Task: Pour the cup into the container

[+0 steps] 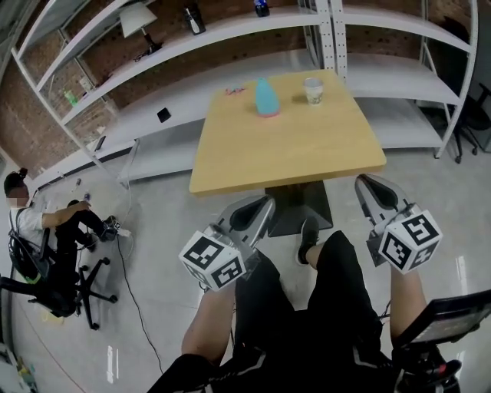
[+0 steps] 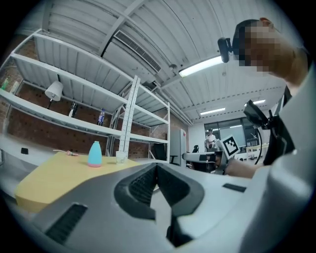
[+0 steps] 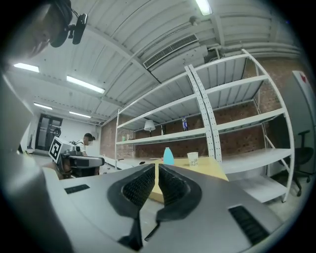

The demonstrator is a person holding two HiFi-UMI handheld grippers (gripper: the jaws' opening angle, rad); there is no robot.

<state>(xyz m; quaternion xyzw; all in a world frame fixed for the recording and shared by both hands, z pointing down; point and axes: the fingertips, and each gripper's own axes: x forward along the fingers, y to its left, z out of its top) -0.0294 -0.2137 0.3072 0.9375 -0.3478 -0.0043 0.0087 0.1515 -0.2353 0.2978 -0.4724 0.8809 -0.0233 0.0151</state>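
Two hand-held grippers, one table, one cup, one container. The left gripper (image 1: 259, 206) and right gripper (image 1: 368, 186) are grey moulded shells with black ribbed pads; each carries one cube of black-and-white square markers; both are held over the floor, short of the near table edge. In the left gripper view the jaws of the left gripper (image 2: 157, 167) are pressed together with nothing between them; in the right gripper view the jaws of the right gripper (image 3: 157, 168) are likewise closed and empty. The table (image 1: 288, 153) has one square, smooth, pale-wood top on a dark central pedestal. The cup (image 1: 313, 90), white, tapered and printed, stands upright near the far right of the top; the container (image 1: 266, 97), one turquoise bottle-like form narrowing upward with a pink base, stands upright to the cup's left, apart from it; one small pink object (image 1: 235, 90) lies further left. Behind is white metal shelving (image 1: 230, 34) against brick, bearing one white-shaded lamp (image 1: 138, 19); one seated person (image 1: 46, 222) is at far left.
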